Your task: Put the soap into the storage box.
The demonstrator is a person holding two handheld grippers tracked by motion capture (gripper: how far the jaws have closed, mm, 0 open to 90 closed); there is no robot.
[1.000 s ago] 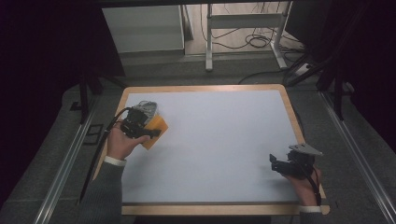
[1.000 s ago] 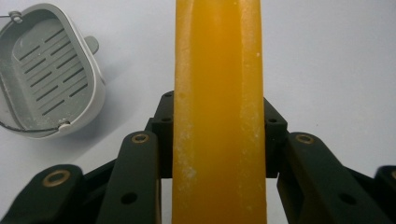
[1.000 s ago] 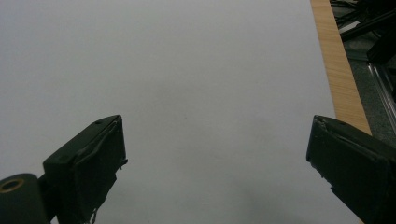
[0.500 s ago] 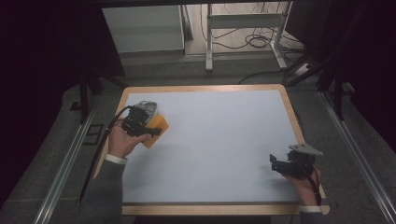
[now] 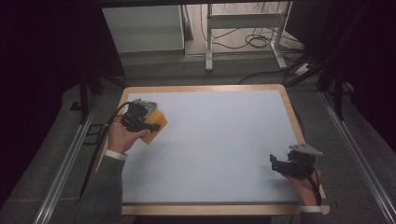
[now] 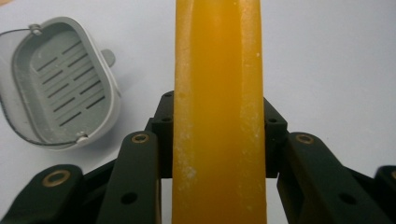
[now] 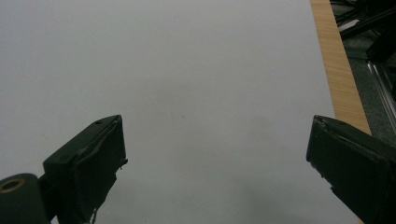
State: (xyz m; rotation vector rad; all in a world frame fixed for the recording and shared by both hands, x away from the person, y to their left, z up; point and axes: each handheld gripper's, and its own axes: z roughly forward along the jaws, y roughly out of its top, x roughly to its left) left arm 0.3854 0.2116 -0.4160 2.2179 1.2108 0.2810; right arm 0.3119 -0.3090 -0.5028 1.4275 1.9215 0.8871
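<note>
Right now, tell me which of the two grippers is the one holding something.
The left gripper: its jaws clamp an orange soap bar beside the grey soap dish. The right gripper stands open over the bare table.

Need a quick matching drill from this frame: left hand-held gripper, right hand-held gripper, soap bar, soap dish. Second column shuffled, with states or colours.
Things:
1. left hand-held gripper
2. right hand-held gripper
3. soap bar
4. soap dish

States:
A. grey, slotted, lying on the white table top
B. jaws wide apart, nothing between them
C. orange, clamped between black jaws
D. shut on the bar

Pairs: 1-D, 2-B, 3-C, 4-A
</note>
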